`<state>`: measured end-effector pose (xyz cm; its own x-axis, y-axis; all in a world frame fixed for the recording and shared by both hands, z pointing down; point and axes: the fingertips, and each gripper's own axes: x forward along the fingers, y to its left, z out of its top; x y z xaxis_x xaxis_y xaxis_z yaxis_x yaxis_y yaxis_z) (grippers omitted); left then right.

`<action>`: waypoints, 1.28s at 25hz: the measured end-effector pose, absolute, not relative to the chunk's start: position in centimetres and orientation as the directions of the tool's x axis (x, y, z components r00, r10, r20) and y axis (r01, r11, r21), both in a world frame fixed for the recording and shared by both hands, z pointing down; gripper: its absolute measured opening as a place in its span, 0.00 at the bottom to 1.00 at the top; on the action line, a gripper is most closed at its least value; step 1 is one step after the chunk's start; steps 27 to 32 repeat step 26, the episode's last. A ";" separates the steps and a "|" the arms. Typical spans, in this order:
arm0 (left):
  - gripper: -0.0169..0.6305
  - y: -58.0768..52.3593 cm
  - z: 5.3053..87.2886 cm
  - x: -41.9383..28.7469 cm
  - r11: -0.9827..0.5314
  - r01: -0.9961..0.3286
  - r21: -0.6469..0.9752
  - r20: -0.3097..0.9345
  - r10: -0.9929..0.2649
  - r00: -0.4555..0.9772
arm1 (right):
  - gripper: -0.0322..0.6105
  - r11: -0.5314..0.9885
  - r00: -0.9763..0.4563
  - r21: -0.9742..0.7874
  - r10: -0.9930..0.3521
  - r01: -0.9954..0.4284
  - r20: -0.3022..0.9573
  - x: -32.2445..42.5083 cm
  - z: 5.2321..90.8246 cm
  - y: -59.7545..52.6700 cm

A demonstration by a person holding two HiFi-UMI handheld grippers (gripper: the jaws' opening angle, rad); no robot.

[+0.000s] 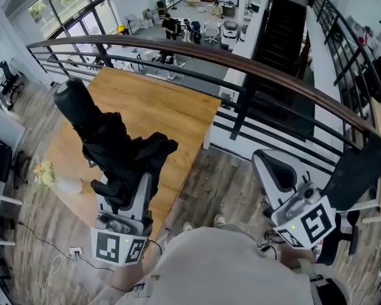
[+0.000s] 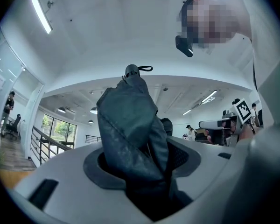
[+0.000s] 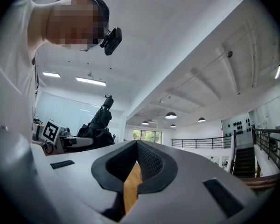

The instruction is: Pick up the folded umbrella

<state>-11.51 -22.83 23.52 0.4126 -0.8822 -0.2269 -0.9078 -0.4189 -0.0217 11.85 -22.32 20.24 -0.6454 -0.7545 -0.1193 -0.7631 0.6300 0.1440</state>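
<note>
Premises: a two-level open-plan office. The viewpoint is an upper gallery bounded by a railing (image 1: 197, 51) of black bars under a dark wooden handrail. Beyond it, a lower floor holds white office chairs (image 1: 211, 29) and several people (image 1: 170, 24) among equipment. A dark staircase (image 1: 276, 30) stands at the right. Tall windows (image 1: 70, 8) line the left wall. On the near side of the railing are a wood-plank floor (image 1: 222, 183), a large wooden worktop (image 1: 159, 107) and black office chairs (image 1: 9, 78). The white ceiling carries strip lights (image 2: 41, 13) and round pendant lamps (image 3: 171, 115).
</note>
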 end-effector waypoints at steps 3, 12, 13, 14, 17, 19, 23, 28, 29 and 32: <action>0.41 -22.3 23.5 -11.3 -0.413 -0.910 -0.030 -0.211 -0.887 0.410 | 0.09 0.639 -0.655 0.147 -0.747 -0.755 -0.114 11.8 20.1 -22.6; 0.41 -22.6 24.6 -12.1 -0.408 -0.909 0.081 -0.148 -0.907 0.394 | 0.09 0.657 -0.672 0.148 -0.734 -0.739 -0.093 10.5 20.9 -23.5; 0.41 -22.7 24.7 -12.1 -0.408 -0.909 0.090 -0.143 -0.908 0.394 | 0.09 0.658 -0.673 0.149 -0.734 -0.738 -0.093 10.6 20.9 -23.5; 0.41 -22.7 24.8 -12.1 -0.407 -0.908 0.094 -0.138 -0.909 0.393 | 0.09 0.658 -0.672 0.149 -0.734 -0.739 -0.092 10.6 21.0 -23.5; 0.41 -22.7 25.2 -12.2 -0.407 -0.908 0.100 -0.130 -0.910 0.393 | 0.09 0.658 -0.673 0.148 -0.734 -0.738 -0.090 10.5 21.3 -23.4; 0.41 -22.8 25.2 -12.1 -0.408 -0.908 0.099 -0.134 -0.909 0.394 | 0.09 0.658 -0.673 0.150 -0.735 -0.738 -0.088 10.6 21.5 -23.5; 0.41 -23.1 24.8 -11.3 -0.417 -0.902 0.110 -0.138 -0.905 0.402 | 0.09 0.654 -0.669 0.149 -0.738 -0.741 -0.089 11.4 21.3 -23.7; 0.41 -23.3 24.4 -11.1 -0.423 -0.896 0.132 -0.142 -0.903 0.406 | 0.09 0.652 -0.667 0.150 -0.739 -0.743 -0.092 11.4 21.0 -23.7; 0.41 -23.3 24.4 -11.1 -0.423 -0.896 0.132 -0.142 -0.903 0.406 | 0.09 0.652 -0.667 0.150 -0.739 -0.743 -0.092 11.4 21.0 -23.7; 0.41 -23.3 24.4 -11.1 -0.423 -0.896 0.132 -0.142 -0.903 0.406 | 0.09 0.652 -0.667 0.150 -0.739 -0.743 -0.092 11.4 21.0 -23.7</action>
